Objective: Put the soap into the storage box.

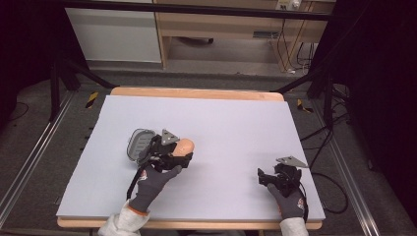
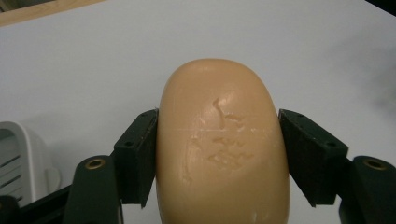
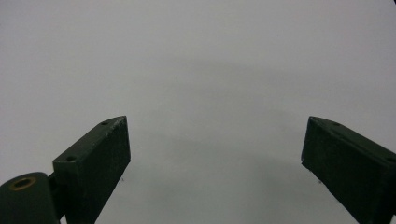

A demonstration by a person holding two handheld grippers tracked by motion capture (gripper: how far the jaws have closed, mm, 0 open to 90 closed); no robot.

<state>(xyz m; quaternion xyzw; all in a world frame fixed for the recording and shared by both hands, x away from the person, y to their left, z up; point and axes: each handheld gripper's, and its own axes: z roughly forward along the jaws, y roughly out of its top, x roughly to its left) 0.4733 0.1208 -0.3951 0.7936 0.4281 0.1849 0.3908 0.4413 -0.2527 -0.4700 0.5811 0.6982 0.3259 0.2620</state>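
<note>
Soap bar [image 2: 223,144] between left gripper [image 2: 219,154] jaws, clamped.

soap bar [image 2: 222,144]: looking waxy, smooth, semi-matt, scuffed on top | jaw pads: showing matt black plastic | soap dish [image 1: 138,144]: reading as grey ribbed plastic | table top [image 1: 221,128]: looking matt, smooth, pale sheet over wood edge [image 1: 196,92] | gloves [image 1: 153,183]: appearing knitted grey fabric

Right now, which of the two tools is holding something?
The left tool: its jaws press both sides of a tan bar of soap beside the grey soap dish. The right tool is open over the bare table.
</note>
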